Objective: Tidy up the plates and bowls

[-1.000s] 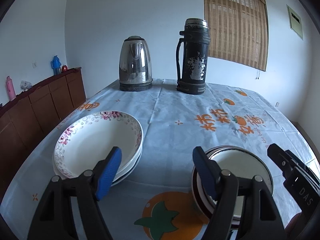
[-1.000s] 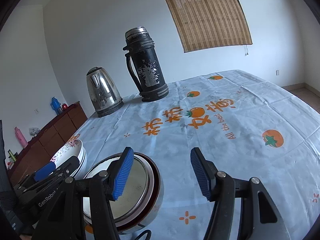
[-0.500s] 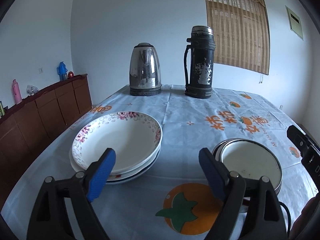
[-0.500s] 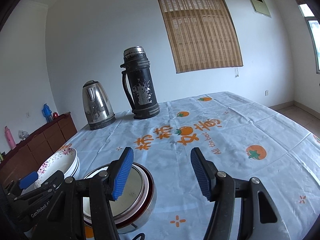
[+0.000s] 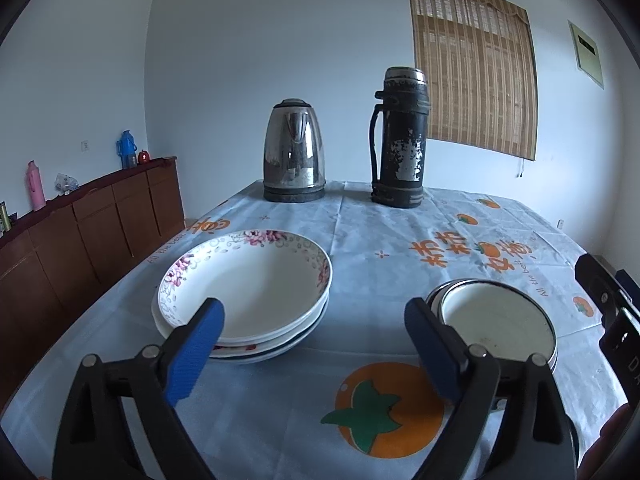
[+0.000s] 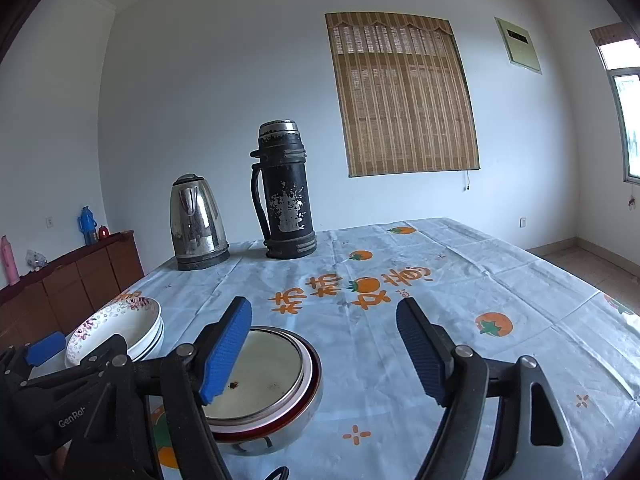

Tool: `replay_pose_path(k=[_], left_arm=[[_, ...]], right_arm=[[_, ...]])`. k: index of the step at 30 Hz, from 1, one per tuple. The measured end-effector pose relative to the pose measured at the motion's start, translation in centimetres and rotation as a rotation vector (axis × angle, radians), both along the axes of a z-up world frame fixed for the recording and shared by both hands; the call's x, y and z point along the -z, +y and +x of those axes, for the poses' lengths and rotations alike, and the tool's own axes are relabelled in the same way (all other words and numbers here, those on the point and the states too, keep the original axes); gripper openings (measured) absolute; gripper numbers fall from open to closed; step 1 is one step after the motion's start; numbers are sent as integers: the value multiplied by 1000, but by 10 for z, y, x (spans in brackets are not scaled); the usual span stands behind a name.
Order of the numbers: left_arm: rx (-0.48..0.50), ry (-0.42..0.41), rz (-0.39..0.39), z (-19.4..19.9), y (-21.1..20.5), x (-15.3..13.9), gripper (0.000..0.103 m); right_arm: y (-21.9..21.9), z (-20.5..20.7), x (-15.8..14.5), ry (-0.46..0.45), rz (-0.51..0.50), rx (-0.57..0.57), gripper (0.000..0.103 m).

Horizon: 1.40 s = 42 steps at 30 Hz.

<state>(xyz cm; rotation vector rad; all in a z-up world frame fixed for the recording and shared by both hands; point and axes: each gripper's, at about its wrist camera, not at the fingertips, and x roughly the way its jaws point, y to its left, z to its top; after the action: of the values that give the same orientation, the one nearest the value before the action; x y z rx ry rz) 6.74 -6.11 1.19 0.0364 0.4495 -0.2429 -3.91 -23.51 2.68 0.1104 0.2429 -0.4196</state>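
A stack of white plates with pink flower rims [image 5: 256, 292] sits on the table at the left; it also shows in the right wrist view [image 6: 120, 328]. A stack of steel-rimmed bowls [image 5: 496, 320] sits to its right, and shows in the right wrist view [image 6: 264, 376]. My left gripper [image 5: 316, 344] is open and empty, held above the table's near edge between the two stacks. My right gripper [image 6: 324, 348] is open and empty, just right of the bowls, its left finger over their rim.
A steel kettle [image 5: 294, 152] and a tall black thermos [image 5: 398, 140] stand at the far end of the table with the blue tomato-print cloth [image 5: 400, 248]. A wooden sideboard [image 5: 80, 224] with bottles runs along the left wall.
Both grippers have drawn back and up from the stacks. The plates and bowls look smaller and farther away. Both jaws stay open and nothing on the table has moved.
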Motion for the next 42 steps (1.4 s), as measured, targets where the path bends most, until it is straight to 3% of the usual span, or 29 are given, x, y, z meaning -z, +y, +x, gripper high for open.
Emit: replay_pose_path(k=[10, 15, 18, 24, 42], left_arm=[[-11, -62, 36, -5, 0, -3, 102], [-47, -87, 26, -2, 13, -7, 102], [-51, -87, 4, 1, 22, -8, 102], [-78, -90, 62, 4, 22, -4, 102], [-90, -133, 67, -4, 29, -5, 102]], right_arm=[[6, -6, -1, -11, 4, -10, 85], [9, -12, -4, -75, 5, -2, 90], [19, -9, -4, -68, -27, -7, 90], [35, -9, -4, -134, -65, 14, 90], [38, -13, -4, -155, -19, 25, 90]])
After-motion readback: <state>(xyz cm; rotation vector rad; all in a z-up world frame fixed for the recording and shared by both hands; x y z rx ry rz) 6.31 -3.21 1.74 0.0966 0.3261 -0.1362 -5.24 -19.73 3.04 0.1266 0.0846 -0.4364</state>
